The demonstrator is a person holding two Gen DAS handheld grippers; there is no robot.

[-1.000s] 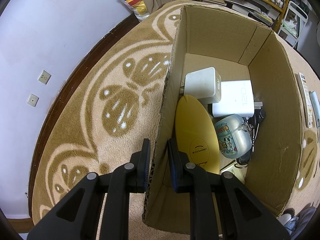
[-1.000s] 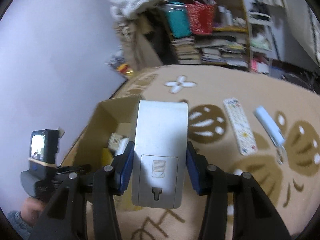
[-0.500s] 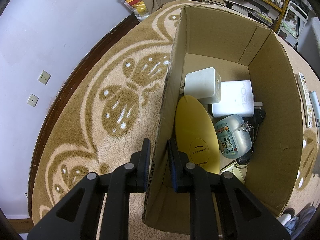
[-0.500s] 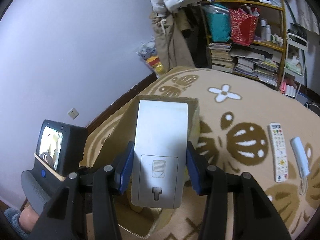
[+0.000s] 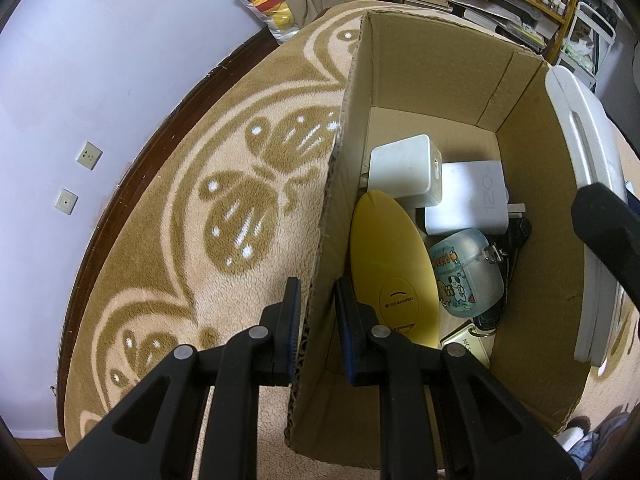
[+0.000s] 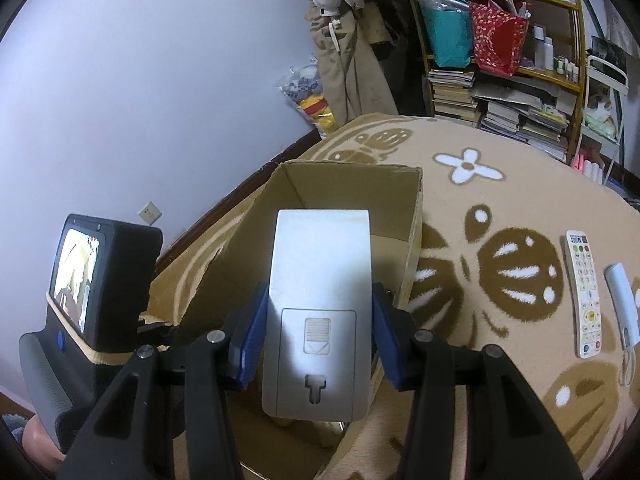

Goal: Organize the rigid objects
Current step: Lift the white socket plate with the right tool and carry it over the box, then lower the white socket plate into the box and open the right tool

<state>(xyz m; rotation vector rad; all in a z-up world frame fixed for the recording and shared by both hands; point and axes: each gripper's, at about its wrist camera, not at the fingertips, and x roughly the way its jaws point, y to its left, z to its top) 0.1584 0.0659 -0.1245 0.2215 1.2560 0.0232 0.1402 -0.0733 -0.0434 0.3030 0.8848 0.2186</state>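
The left gripper (image 5: 316, 308) has its jaws closed on the left wall of the cardboard box (image 5: 432, 68), one finger outside and one inside. The box stands on a tan patterned rug (image 5: 224, 208). Inside the box lie a yellow oval case (image 5: 390, 256), a white cube (image 5: 404, 172) against the case's far end, a white charger (image 5: 468, 200) right of the cube, and a pale blue pouch (image 5: 464, 276) beside the case. The right gripper (image 6: 316, 344) has its jaws clamped on the sides of a silver remote (image 6: 320, 292), which hangs above the box's open top, back side up. On the rug, well right of the box, lie a white remote (image 6: 582, 292) and a slim white handset (image 6: 622, 300) side by side.
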